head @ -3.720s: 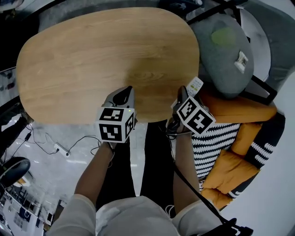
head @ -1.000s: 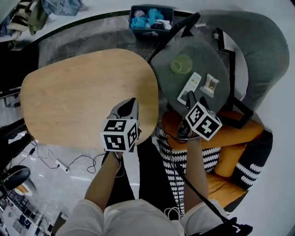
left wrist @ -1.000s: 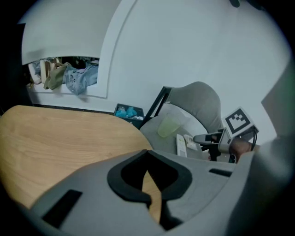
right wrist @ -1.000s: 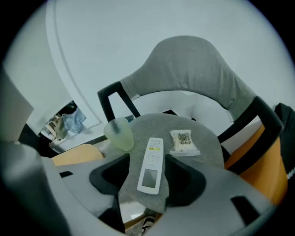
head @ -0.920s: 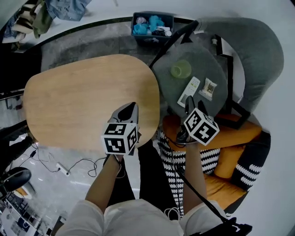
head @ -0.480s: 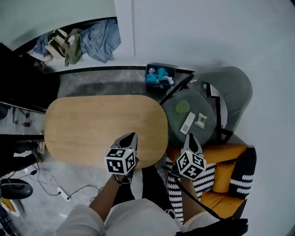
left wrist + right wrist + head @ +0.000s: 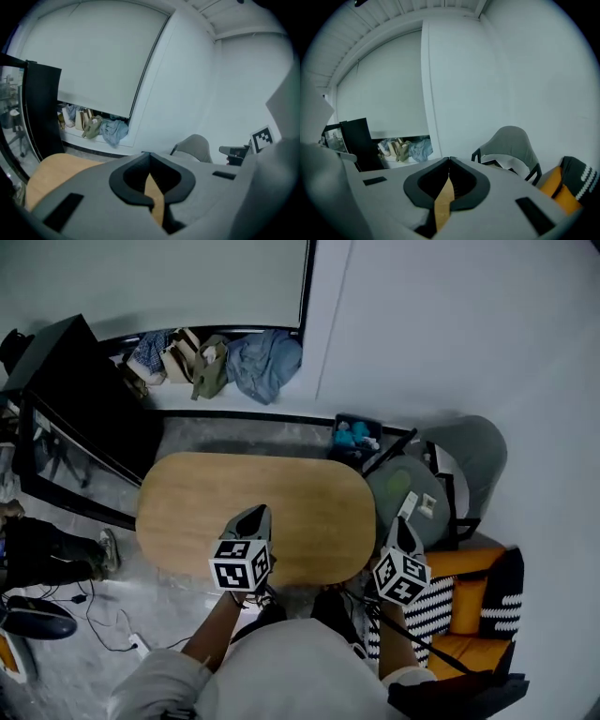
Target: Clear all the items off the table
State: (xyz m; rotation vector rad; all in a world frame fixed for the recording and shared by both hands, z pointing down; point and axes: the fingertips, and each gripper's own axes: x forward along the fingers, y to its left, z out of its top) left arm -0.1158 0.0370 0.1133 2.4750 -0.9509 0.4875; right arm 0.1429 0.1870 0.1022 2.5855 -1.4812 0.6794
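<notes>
The oval wooden table [image 7: 216, 493] lies bare below me in the head view. My left gripper [image 7: 257, 513] hangs over its near edge, jaws shut with nothing between them. My right gripper [image 7: 395, 522] is held past the table's right end, near a grey chair seat [image 7: 389, 493]. Its jaws have just been closing and now meet, empty. On that seat lie a green cup [image 7: 404, 482], a white remote [image 7: 410, 505] and a small packet [image 7: 427, 506]. The left gripper view shows the left gripper [image 7: 149, 153] with its tips touching. The right gripper [image 7: 449, 159] looks the same in its own view.
A dark bin [image 7: 356, 435] of small items stands on the floor behind the table. Clothes and bags [image 7: 216, 357] are piled by the wall. A black cabinet [image 7: 70, 399] stands at left. Orange and striped cushions [image 7: 469, 610] lie at right, and cables [image 7: 131, 643] on the floor.
The head view has pulled far up and back, so the table and chair look small. Both grippers have lifted with it. The right gripper has moved away from the remote on the seat.
</notes>
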